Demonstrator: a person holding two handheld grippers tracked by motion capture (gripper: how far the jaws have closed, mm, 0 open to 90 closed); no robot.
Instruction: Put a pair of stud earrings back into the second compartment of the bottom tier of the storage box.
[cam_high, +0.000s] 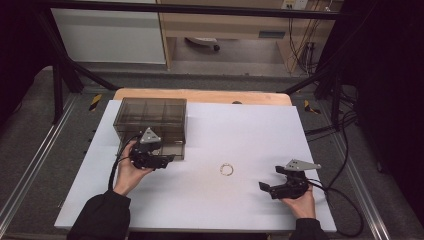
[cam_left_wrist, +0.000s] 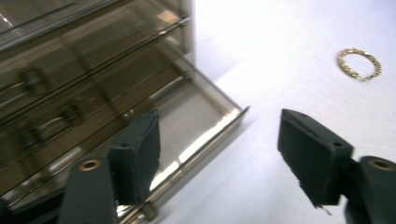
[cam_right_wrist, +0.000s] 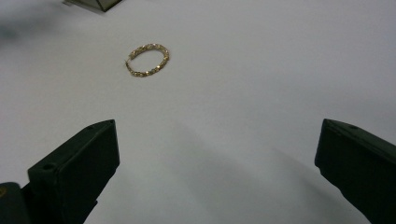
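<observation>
A smoky transparent drawer cabinet stands at the back left of the white board. Its bottom drawer is pulled out toward the front and looks empty. My left gripper hovers at that drawer's front corner with its jaws open and nothing held. A gold chain bracelet lies as a loop on the board between the two grippers. My right gripper rests low at the front right and points toward the bracelet, jaws wide open and empty.
The white board lies on a wooden table inside a black metal frame. Cables trail from the right gripper off the board's right edge. Beyond the table are a grey floor and cupboards.
</observation>
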